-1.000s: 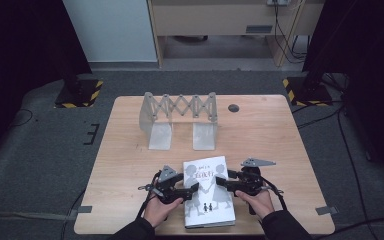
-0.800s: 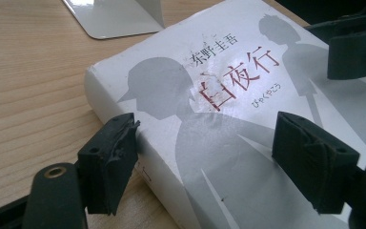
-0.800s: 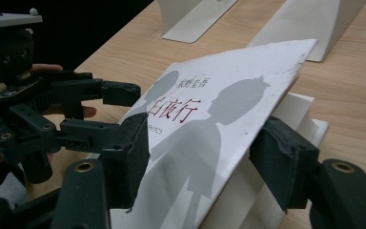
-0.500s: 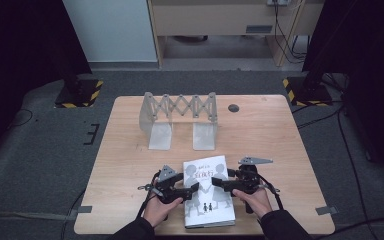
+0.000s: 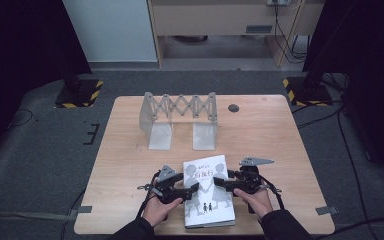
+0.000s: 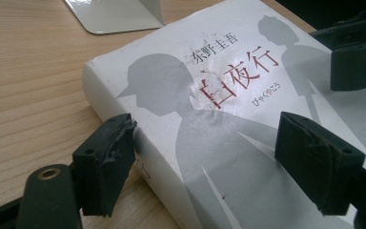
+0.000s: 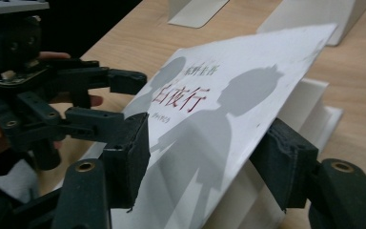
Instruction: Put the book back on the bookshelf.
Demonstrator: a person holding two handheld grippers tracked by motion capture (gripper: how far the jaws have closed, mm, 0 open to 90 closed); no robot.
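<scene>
Cover [image 7: 248, 90] now lifted, edge between right gripper [image 7: 209, 167] jaws.

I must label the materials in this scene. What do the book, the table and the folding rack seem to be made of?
Book: paper, with a white cover that looks slightly glossy; a scuffed patch shows near the red title, and the cover bends where it is lifted.
Table: pale wood or wood-look laminate, with visible grain lines.
Folding rack: probably grey metal, with thin flat crossed bars and smooth, faintly shiny end plates.

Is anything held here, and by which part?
Right tongs, jaws just closing, lift the book's front cover by its open edge; left tongs only straddle the spine.
</scene>
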